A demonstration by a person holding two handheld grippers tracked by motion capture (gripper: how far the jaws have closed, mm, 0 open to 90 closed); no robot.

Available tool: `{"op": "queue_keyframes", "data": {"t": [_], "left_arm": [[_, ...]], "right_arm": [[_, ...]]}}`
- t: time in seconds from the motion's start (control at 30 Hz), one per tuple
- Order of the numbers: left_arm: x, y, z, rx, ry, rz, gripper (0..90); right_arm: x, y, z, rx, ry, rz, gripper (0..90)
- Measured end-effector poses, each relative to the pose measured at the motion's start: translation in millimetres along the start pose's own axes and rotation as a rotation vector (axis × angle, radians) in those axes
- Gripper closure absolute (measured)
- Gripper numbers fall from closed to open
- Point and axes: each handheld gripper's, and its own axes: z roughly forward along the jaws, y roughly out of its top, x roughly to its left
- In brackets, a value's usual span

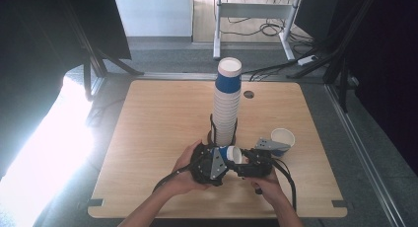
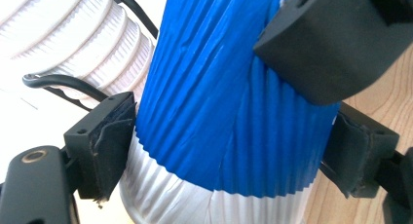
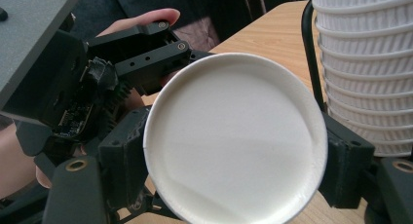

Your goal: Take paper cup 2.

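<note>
Between both grippers, just in front of cup stack: blue cup lying sideways. Right gripper clamps rim end; left gripper clamps blue body.

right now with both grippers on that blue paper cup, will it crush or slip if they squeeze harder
The blue cup is thin ribbed paper, so it probably dents easily; creases already show beside the left gripper. The ribs should give grip, so slipping seems unlikely. The right gripper clamps across its open rim, likely the stiffest part.
</note>
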Motion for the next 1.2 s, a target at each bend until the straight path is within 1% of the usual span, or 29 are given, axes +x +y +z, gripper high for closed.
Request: {"op": "queue_keyframes", "data": {"t": [0.13,0.4,0.53,0.6,0.67,0.73,0.8,0.83,0.93,0.97,1.0,1.07,1.1,1.2], "left_arm": [[-0.3,-0.3,-0.4,0.005,0.000,0.015,15.6],[-0.7,-3.4,-0.9,0.006,-0.009,0.014,15.9],[-0.7,-4.7,-1.4,0.009,-0.009,0.022,16.2],[-0.2,-5.3,-2.3,0.012,-0.006,0.028,16.2],[0.2,-6.5,-3.4,0.019,0.005,0.045,16.3],[-0.5,-8.2,-4.3,0.029,0.011,0.062,16.3],[-1.5,-10.1,-4.4,0.036,0.017,0.080,16.3],[-2.0,-11.5,-4.7,0.044,0.019,0.095,16.3],[-4.3,-14.8,-4.6,0.052,0.031,0.122,16.4],[-4.9,-15.5,-4.5,0.053,0.036,0.131,16.4],[-6.0,-16.2,-4.4,0.057,0.045,0.144,16.4],[-8.3,-17.6,-4.1,0.061,0.058,0.167,16.4],[-9.2,-18.1,-3.9,0.063,0.061,0.173,16.4],[-10.5,-19.2,-3.4,0.058,0.060,0.170,16.4]], "right_arm": [[0.0,-0.2,0.3,0.005,0.002,-0.002,25.5],[1.2,-1.5,2.1,0.019,0.004,-0.011,25.2],[0.9,-2.1,2.0,0.028,0.006,-0.014,24.8],[1.0,-1.5,0.8,0.035,0.008,-0.023,22.8],[1.1,0.1,-1.4,0.040,0.012,-0.025,22.2],[0.9,2.0,-3.6,0.050,0.016,-0.037,21.6],[0.9,5.6,-6.6,0.070,0.020,-0.049,21.4],[0.5,7.6,-8.2,0.077,0.019,-0.063,21.4],[0.5,13.4,-14.1,0.121,0.027,-0.093,21.6],[0.5,16.0,-15.2,0.151,0.023,-0.107,22.0],[0.4,17.8,-15.7,0.171,0.023,-0.111,22.3],[0.5,22.3,-15.4,0.227,0.026,-0.126,22.2],[1.0,25.6,-14.9,0.267,0.019,-0.143,22.3],[1.1,33.0,-12.4,0.344,0.029,-0.149,22.1]]}}
